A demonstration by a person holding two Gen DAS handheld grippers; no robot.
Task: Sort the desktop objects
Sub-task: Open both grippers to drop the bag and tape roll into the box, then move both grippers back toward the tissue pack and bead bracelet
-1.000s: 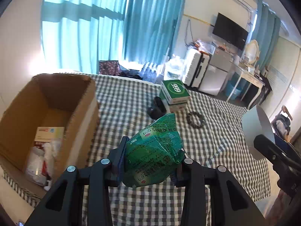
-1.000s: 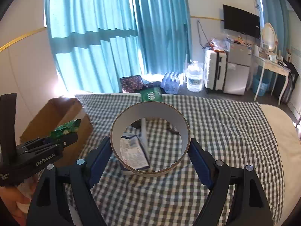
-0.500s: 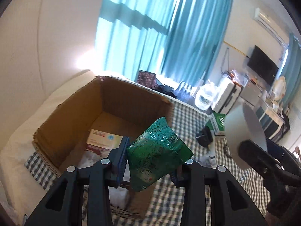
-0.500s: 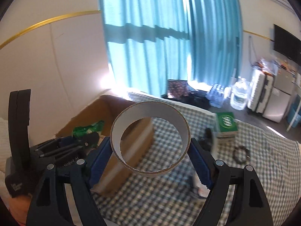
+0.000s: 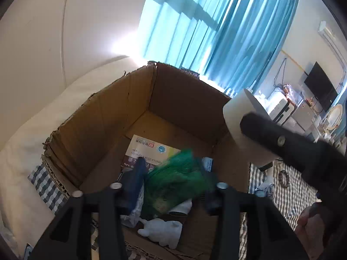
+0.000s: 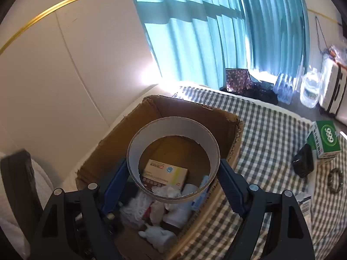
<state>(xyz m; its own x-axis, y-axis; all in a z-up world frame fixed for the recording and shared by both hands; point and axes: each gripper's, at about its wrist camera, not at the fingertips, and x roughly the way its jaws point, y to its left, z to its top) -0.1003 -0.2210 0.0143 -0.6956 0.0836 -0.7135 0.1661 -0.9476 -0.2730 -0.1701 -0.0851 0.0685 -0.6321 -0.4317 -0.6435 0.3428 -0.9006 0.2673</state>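
Over the box point(image 5: 104, 117), the left gripper point(image 5: 171, 186) is opening its jaws and the green packet point(image 5: 175, 182), blurred, sits loose between them above the clutter, its pads no longer seeming to press it. The right gripper point(image 6: 173, 173) is clamped across a wide tape ring point(image 6: 173, 130), held above the same box and not yet let go.

The trouble likely lies in the crowding. Both tools hang close together over one opening, and in the left view the right tool's body and the ring sit just beside the near-right wall; a careless swing could knock them together or catch the rim. The packet looks set to land among the white figurine point(image 5: 161, 230) and medicine carton point(image 5: 149, 151). The ring, released on edge, could roll or bounce out onto the checked cloth point(image 6: 271, 134), where a green carton point(image 6: 325, 139) and a bracelet point(image 6: 335, 180) wait unsorted.
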